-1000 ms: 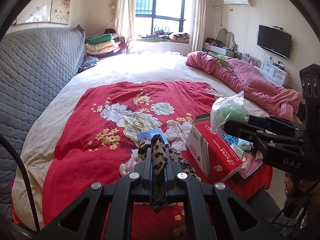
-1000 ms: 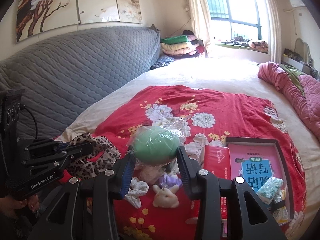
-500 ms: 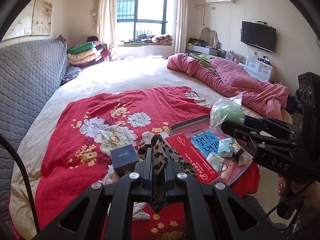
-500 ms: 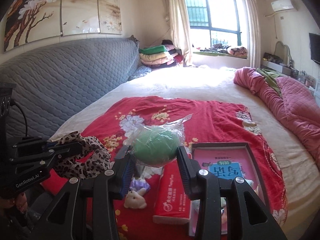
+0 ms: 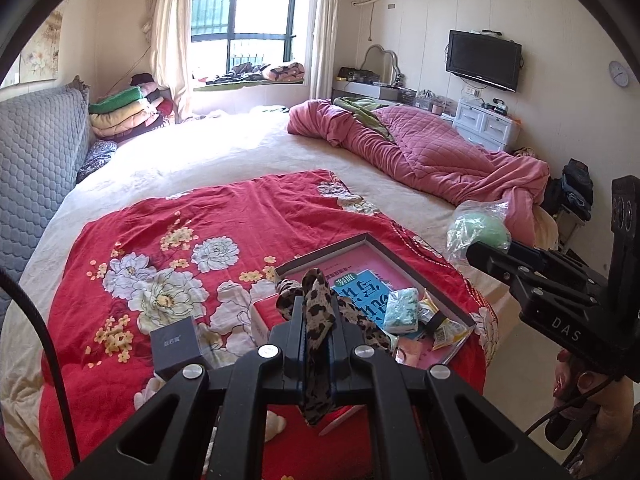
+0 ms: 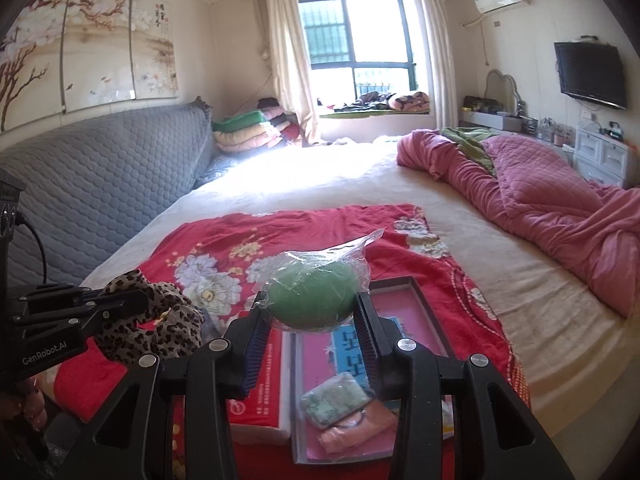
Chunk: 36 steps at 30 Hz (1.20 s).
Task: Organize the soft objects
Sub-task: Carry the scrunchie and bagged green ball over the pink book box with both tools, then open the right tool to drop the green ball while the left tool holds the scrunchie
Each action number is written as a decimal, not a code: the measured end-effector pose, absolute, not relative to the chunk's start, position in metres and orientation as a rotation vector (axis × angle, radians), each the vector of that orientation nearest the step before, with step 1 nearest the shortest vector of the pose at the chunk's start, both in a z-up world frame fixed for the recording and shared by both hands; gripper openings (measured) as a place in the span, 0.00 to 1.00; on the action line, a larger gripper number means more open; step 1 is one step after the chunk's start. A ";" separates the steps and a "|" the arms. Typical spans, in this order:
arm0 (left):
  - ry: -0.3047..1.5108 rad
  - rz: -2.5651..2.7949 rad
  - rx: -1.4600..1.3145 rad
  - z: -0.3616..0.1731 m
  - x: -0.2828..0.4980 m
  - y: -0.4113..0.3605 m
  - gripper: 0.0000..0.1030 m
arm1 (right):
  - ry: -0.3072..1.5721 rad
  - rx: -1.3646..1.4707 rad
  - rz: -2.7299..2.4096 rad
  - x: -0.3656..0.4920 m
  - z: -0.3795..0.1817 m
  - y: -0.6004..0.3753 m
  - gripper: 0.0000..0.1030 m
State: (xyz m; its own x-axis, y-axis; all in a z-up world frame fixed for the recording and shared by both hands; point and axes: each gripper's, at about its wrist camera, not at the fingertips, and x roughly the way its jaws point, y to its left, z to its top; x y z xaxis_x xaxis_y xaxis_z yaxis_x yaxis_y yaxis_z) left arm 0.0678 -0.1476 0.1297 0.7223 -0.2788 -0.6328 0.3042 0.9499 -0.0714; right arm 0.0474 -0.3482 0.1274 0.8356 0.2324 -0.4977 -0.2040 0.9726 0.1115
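Your left gripper (image 5: 318,320) is clamped on the leopard-print fabric scarf (image 5: 316,308), held above the grey-rimmed tray with the pink book (image 5: 368,240). Your right gripper (image 6: 310,320) pinches the green soft ball in clear plastic wrap (image 6: 312,292) over the same tray. Only the left view shows the small dark box (image 5: 176,342) on the red floral blanket (image 5: 240,216).

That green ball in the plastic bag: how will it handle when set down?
The green ball sits pinched in the right hand-held gripper. Being round, it may roll. Its loose crinkled wrap looks slippery. It seems light, held only at its sides.
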 end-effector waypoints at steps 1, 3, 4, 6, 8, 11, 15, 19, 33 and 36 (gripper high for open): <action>0.699 -0.330 0.042 0.128 0.071 -0.152 0.07 | 0.535 0.054 0.210 0.048 0.126 -0.355 0.41; 0.707 -0.348 0.047 0.125 0.077 -0.162 0.07 | 0.545 0.071 0.179 0.050 0.124 -0.370 0.41; 0.712 -0.357 0.055 0.122 0.080 -0.167 0.07 | 0.545 0.080 0.166 0.050 0.122 -0.378 0.41; 0.727 -0.369 0.069 0.116 0.086 -0.178 0.07 | 0.548 0.098 0.142 0.050 0.118 -0.390 0.41; 0.751 -0.387 0.066 0.107 0.092 -0.185 0.07 | 0.564 0.103 0.116 0.052 0.112 -0.399 0.41; 0.783 -0.410 0.068 0.093 0.100 -0.198 0.07 | 0.597 0.107 0.115 0.057 0.101 -0.405 0.42; 0.824 -0.435 0.062 0.078 0.111 -0.213 0.07 | 0.665 0.091 0.128 0.065 0.080 -0.401 0.42; 0.853 -0.457 0.078 0.063 0.119 -0.226 0.07 | 0.753 0.058 0.122 0.074 0.058 -0.398 0.42; 0.951 -0.483 0.058 0.014 0.147 -0.240 0.07 | 0.931 -0.005 0.130 0.090 -0.001 -0.394 0.42; 0.934 -0.478 0.087 0.011 0.147 -0.242 0.07 | 0.934 0.020 0.131 0.092 -0.004 -0.396 0.42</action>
State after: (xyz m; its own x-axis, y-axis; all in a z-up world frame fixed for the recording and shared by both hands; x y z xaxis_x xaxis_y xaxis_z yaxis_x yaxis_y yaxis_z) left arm 0.1467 -0.2420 0.0114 0.4987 -0.3570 -0.7898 0.4313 0.8926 -0.1312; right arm 0.0923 -0.3956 -0.0039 0.5876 0.1215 -0.8000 -0.1042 0.9918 0.0741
